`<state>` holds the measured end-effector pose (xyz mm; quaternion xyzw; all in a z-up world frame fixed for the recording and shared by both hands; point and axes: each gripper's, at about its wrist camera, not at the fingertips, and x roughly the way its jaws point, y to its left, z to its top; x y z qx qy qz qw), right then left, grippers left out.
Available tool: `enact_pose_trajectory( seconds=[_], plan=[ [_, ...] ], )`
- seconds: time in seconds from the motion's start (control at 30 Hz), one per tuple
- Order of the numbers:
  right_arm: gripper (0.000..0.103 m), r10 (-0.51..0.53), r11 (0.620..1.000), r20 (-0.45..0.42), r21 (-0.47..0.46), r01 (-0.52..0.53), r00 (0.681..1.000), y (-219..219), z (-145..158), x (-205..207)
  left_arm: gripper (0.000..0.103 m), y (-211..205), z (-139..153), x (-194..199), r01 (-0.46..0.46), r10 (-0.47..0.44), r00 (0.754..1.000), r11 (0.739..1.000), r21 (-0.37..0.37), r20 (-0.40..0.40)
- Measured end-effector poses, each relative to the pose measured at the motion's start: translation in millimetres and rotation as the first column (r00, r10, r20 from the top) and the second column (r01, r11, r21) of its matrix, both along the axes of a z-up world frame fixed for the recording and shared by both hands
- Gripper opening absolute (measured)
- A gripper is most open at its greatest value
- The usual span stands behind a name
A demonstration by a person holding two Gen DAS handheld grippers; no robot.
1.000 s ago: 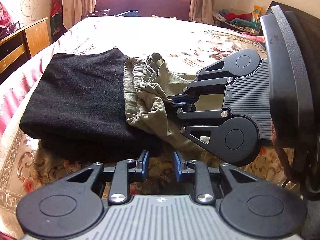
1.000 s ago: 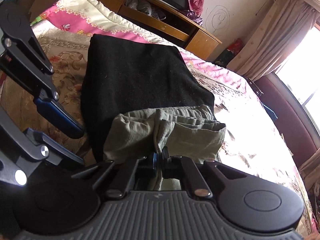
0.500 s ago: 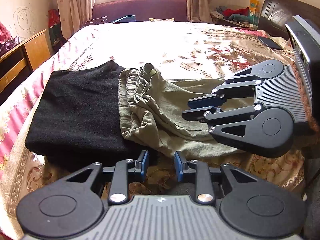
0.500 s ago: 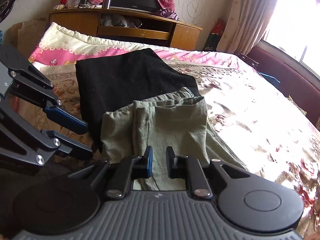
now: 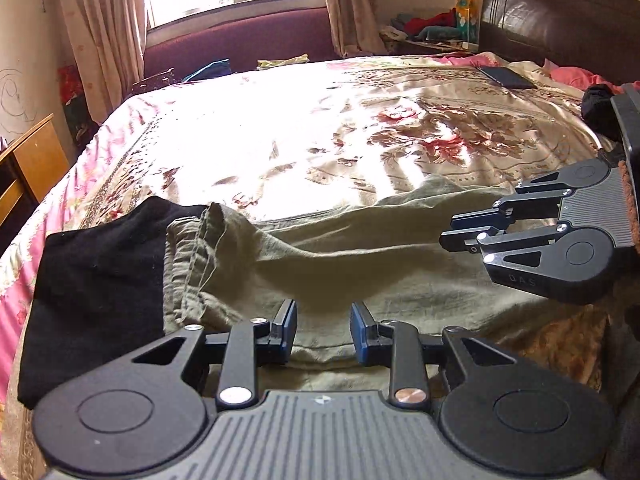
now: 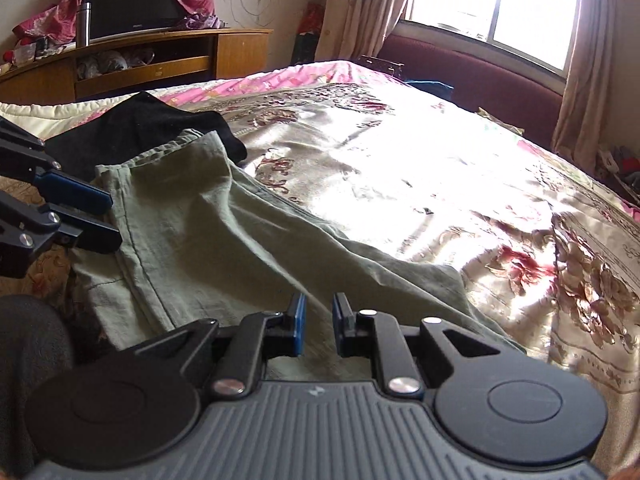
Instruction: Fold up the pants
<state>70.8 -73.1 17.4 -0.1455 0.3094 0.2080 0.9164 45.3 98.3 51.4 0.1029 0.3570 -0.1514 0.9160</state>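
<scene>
Olive-green pants (image 5: 340,264) lie spread along the near side of the bed, their bunched end resting against a folded black garment (image 5: 96,280); they also show in the right wrist view (image 6: 224,248). My left gripper (image 5: 323,332) is open and empty, just above the pants' near edge. My right gripper (image 6: 319,322) is open and empty over the pants' other end; it also shows in the left wrist view (image 5: 452,229). The left gripper shows at the left of the right wrist view (image 6: 102,220).
The bed has a shiny floral bedspread (image 5: 360,152). A phone or tablet (image 5: 506,77) lies near the dark headboard (image 5: 560,20). A wooden TV cabinet (image 6: 160,60) stands by the wall. A maroon sofa (image 5: 240,46) is under the window.
My right gripper let go of the bunched pants end, opened and moved right along the pants. Both grippers pulled back and the pants now lie stretched out.
</scene>
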Motion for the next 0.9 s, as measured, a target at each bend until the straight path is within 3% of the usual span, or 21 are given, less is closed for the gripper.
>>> enact_pose_trajectory(
  seconds=[0.27,0.43,0.53,0.7,0.9],
  plan=[
    [0.02,-0.192,0.981,-0.006,0.009,0.192,0.981,-70,-5,6,0.043,-45,-23,38,0.031,-0.03,0.999,0.999,0.012,-0.041],
    [0.02,-0.31,0.95,-0.027,0.025,0.31,0.951,-112,-14,8,0.043,-57,-49,57,-0.012,0.018,0.993,0.998,0.058,-0.114],
    [0.02,-0.381,0.922,-0.066,0.051,0.384,0.922,-136,-21,9,0.044,-52,-64,62,-0.057,0.065,0.986,0.997,0.058,-0.154],
    [0.022,-0.453,0.867,-0.188,0.133,0.48,0.871,-167,-32,8,0.044,-36,-62,58,-0.137,0.141,0.979,0.99,0.037,-0.146],
    [0.03,-0.45,0.82,-0.271,0.253,0.514,0.851,-185,-30,6,0.044,5,-55,49,-0.268,0.269,0.956,0.963,0.025,-0.119]
  ],
)
